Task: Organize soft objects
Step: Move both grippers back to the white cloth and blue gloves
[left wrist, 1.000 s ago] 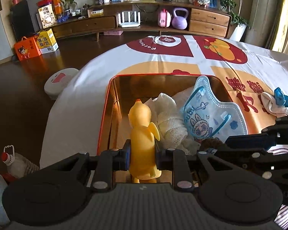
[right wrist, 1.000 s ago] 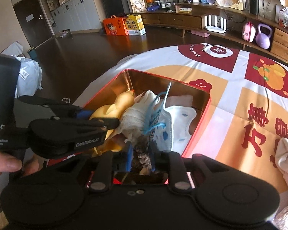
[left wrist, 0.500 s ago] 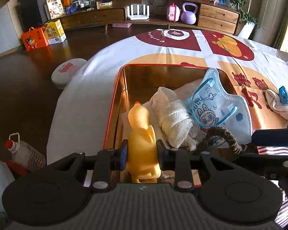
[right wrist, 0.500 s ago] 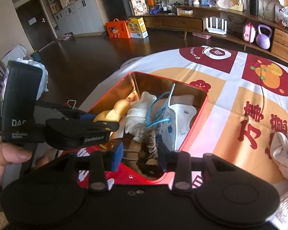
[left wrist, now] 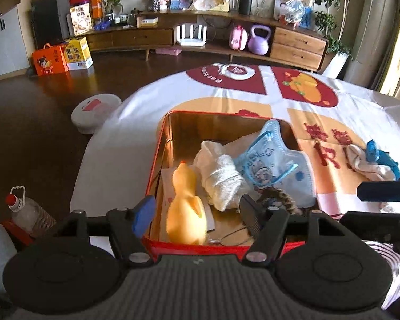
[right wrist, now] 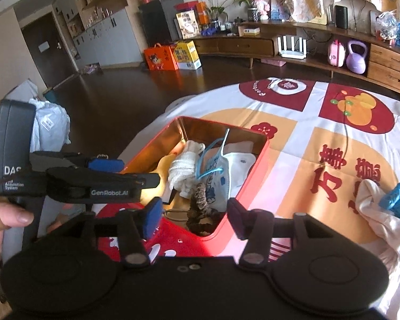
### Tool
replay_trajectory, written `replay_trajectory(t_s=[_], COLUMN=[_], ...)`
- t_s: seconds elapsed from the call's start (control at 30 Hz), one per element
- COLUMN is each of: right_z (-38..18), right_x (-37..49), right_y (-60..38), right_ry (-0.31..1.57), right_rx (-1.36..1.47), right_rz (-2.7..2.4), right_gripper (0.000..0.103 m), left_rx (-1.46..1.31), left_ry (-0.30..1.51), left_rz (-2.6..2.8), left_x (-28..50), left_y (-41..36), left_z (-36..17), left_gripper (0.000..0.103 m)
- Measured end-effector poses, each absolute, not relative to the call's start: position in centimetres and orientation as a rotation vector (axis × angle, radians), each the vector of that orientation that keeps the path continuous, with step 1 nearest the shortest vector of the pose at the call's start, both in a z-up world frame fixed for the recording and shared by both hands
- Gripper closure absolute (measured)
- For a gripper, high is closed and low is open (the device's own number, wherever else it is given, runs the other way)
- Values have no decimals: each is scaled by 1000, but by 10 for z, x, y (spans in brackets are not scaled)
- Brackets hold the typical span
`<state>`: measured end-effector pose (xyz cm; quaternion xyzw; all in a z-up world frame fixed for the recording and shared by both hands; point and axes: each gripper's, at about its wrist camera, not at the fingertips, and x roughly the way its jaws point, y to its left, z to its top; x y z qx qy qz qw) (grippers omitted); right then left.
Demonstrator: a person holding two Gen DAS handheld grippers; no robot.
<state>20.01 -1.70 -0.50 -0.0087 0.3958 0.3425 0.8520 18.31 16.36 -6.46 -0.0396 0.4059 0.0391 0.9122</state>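
Duck (left wrist: 185,208) upright in the near-left corner of the red tin (left wrist: 157,160), long axis vertical, head toward the far wall. Smooth yellow rubber, glossy. Beside it, a white gauze roll (left wrist: 220,176) lying lengthwise away from the camera, then a blue printed mask (left wrist: 274,170) leaning on the right wall, straps looped. Brown scrunchie (right wrist: 200,208) curled at the near edge, touching the mask. Left gripper (left wrist: 194,213) angled down over the tin, jaws opening, released, both fingers clear of the duck standing between them. Right gripper (right wrist: 194,214) likewise tilted down, jaws opening, nothing clenched, scrunchie below the gap and free. Thumb (right wrist: 10,216) visible on the left handle. White cloth with blue clip (left wrist: 370,160) well apart on the tablecloth (left wrist: 146,106).
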Motion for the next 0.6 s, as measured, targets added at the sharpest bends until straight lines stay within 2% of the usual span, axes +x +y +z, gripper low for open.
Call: replay_trajectory(t_s=[0.1,0.23,0.37,0.5,0.6], right_z=[1,9,16,21,22], right_x=[194,184,175,170,168], right_y=[-27,-36,-46,-62,-75], right_ry=[810,779,753,729,719], right_rx=[-7,-14,-24,-6,6], right_rz=[724,720,703,669,657], right_gripper=[35,21,15,4,1], left_rx=[-69,-69,-101,-148,-155], left_ry=[797,741,700,670,657], left_rz=[84,70,26,-13,-34], left_x=[173,161,152,145,142], left_y=[156,143,130,120,109], left_z=[-54,-41,-30,-23,-20], left_gripper=[34,25,24,21,20])
